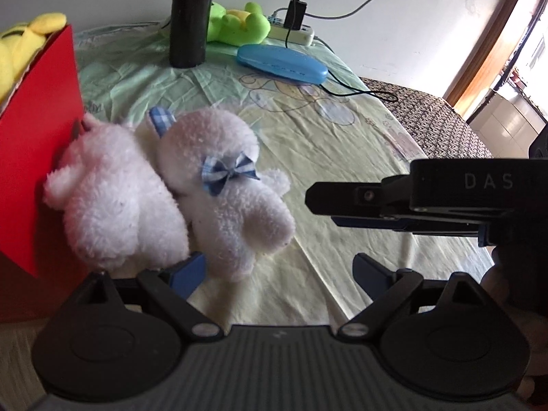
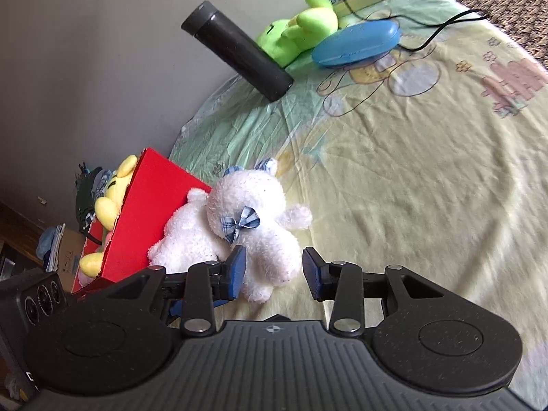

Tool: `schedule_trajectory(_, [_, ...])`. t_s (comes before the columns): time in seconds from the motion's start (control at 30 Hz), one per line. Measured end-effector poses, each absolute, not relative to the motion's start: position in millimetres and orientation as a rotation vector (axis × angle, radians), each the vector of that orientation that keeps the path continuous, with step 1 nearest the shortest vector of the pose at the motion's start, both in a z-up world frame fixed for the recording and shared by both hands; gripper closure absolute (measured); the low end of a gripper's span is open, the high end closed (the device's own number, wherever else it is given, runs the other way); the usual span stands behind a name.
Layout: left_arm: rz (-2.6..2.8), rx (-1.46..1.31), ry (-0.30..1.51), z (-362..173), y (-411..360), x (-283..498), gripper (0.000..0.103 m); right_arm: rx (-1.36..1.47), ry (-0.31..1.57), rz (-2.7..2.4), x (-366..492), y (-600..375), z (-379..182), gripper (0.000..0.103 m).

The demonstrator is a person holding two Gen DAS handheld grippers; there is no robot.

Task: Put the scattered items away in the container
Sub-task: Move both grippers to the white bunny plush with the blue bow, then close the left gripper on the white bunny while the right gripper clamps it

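A white plush bear (image 1: 178,188) with a blue checked bow lies on the bed against the red box (image 1: 37,144); it also shows in the right wrist view (image 2: 253,226). A yellow plush (image 2: 113,191) sits inside the red box (image 2: 147,215). My left gripper (image 1: 277,270) is open, its left finger touching the bear's underside. My right gripper (image 2: 274,270) is open with the bear's leg between its fingers. The right gripper also shows side-on in the left wrist view (image 1: 394,202).
A green plush (image 1: 239,22), a blue case (image 1: 282,63) and a black flask (image 1: 191,17) sit further back on the printed sheet. A power strip (image 1: 294,32) with cables lies by the wall. The bed edge is at the right.
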State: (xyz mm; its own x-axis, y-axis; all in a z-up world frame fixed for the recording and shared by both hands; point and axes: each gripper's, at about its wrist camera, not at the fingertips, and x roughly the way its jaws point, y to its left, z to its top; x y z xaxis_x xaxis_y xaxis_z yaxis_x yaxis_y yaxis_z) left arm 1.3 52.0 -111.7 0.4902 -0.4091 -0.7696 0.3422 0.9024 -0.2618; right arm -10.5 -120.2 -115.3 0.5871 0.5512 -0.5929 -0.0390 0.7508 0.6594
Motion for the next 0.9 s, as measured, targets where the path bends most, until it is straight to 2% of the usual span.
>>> schedule_trajectory(0.17, [-0.474,-0.066,0.959,-113.8,44.1,15.7,0.02,0.616,0.924,0.443,13.0,-111.9,-124.0,0.062])
schedule_trajectory(0.67, [-0.419,-0.063,0.986,-128.0,38.5,20.4,0.024,0.66,1.02,0.474,33.6,-113.3,-150.4,0.062])
schedule_trajectory(0.8, [-0.425,-0.065,0.975,-124.4,38.5,17.6,0.025,0.595,1.006,0.493,31.7,-108.3,-144.4,0.073])
schedule_trajectory(0.9, [-0.458,-0.05,0.972,-121.1,35.0,12.4,0.025,0.566,0.982,0.498,27.7,-109.2,-138.1,0.076])
